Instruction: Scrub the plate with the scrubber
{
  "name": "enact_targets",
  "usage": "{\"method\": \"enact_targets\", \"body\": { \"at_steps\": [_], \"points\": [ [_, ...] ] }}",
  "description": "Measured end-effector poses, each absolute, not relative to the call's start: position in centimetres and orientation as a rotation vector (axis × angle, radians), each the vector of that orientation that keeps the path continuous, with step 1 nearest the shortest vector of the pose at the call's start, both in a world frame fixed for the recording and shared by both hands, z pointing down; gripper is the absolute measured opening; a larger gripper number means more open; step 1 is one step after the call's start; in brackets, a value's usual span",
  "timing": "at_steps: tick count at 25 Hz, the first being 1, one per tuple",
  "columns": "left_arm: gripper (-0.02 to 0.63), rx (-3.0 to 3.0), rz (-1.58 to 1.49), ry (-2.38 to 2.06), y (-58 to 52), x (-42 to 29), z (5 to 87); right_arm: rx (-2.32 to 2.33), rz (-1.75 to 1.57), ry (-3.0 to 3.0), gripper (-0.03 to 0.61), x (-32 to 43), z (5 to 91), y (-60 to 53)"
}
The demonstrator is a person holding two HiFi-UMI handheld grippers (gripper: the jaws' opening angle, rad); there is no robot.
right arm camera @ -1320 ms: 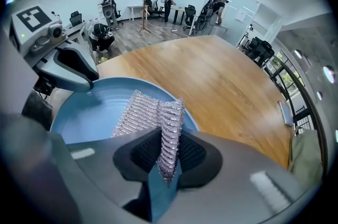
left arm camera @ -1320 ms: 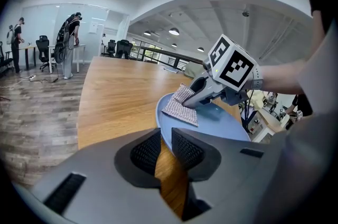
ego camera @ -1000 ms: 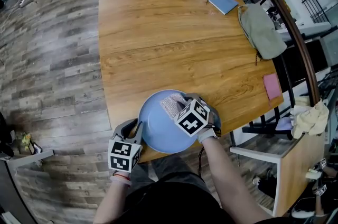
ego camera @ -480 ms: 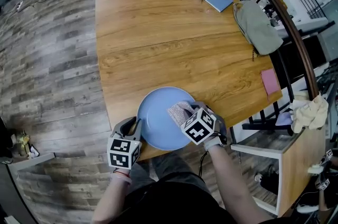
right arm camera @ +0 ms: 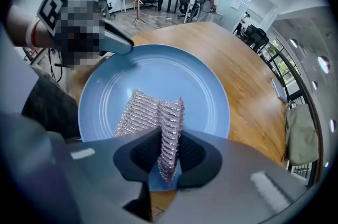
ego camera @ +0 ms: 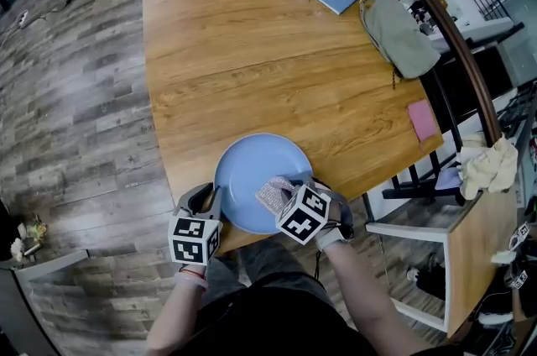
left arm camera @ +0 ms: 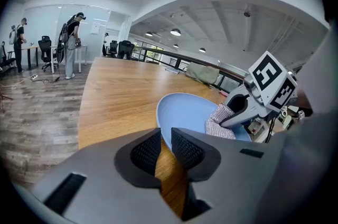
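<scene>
Here, the right gripper (right arm camera: 167,153) clamps a silvery mesh scrubber (right arm camera: 148,112) lying on the blue plate (right arm camera: 174,72) at the wooden table's (ego camera: 252,52) near edge. The left gripper (left arm camera: 165,148), jaws almost together, pinches the plate's rim.

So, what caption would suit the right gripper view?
Right hand-held gripper pinching a silvery scrubber on a blue plate.

The plate (ego camera: 247,165) at lower centre looks smooth and faintly glossy; the scrubber (ego camera: 272,193) on it is rough, glittery silver mesh. The table (ego camera: 252,52) is grained wood with a satin sheen.
</scene>
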State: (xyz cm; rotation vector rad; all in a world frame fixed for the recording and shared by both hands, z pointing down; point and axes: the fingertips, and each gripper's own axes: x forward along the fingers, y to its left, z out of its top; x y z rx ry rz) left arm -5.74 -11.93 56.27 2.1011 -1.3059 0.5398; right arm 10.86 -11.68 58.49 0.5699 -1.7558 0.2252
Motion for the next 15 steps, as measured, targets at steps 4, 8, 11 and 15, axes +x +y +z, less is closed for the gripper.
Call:
{"method": "enact_targets", "body": {
  "at_steps": [4,8,11,15],
  "points": [
    [0.058,2.105,0.540,-1.301,-12.0,-5.8,56.3,0.512,0.227,-1.769,0.080,9.0,58.6,-10.5],
    [0.058,2.108,0.541,-1.293,-12.0,-5.7,56.3,0.457,0.207,-1.791,0.080,7.0,58.6,-9.7],
    [0.058,2.111,0.539,-1.284,-12.1,-5.7,56.3,0.426,0.167,-1.801,0.080,5.7,58.7,-9.5],
    [0.058,2.112,0.543,-1.281,-11.9,-5.7,56.3,0.392,0.138,-1.821,0.080,3.9,58.5,-9.5]
  ]
}}
